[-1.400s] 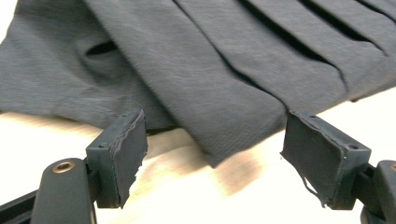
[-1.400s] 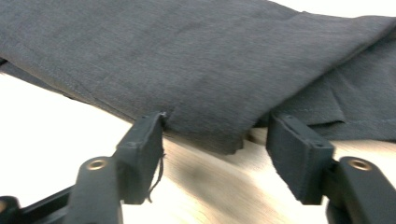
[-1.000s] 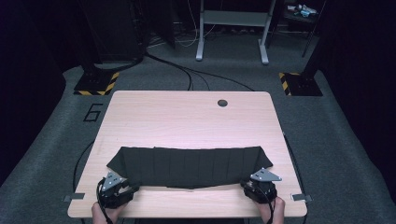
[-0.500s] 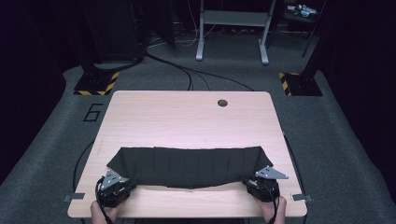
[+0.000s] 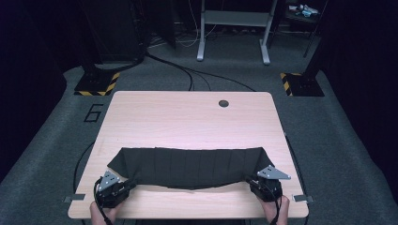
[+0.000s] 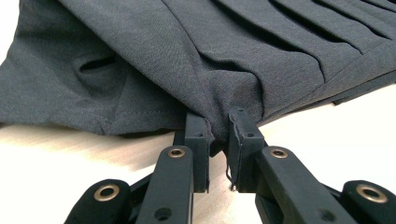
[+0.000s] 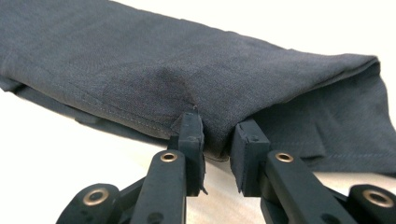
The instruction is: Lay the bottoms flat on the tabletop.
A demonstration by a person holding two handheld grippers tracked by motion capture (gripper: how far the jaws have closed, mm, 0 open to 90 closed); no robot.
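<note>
A long dark pleated cloth (image 5: 187, 166) lies flat across the near half of the wooden table (image 5: 187, 122). My left gripper (image 5: 130, 182) is at the cloth's near left corner. In the left gripper view its jaws have just been closing, and the left gripper (image 6: 218, 135) now pinches a bunched fold of the cloth (image 6: 187, 56). My right gripper (image 5: 251, 182) is at the near right corner. Its jaws have also just been closing, and the right gripper (image 7: 219, 140) clamps the hemmed edge of the cloth (image 7: 140, 70). Both grippers rest low on the tabletop.
A round cable hole (image 5: 223, 103) sits near the table's far edge. Beyond the table, on the grey floor, stand two yellow-and-black striped bases (image 5: 97, 84) (image 5: 300, 83), cables and a white frame (image 5: 232, 28). A painted 6 (image 5: 94, 112) marks the floor at left.
</note>
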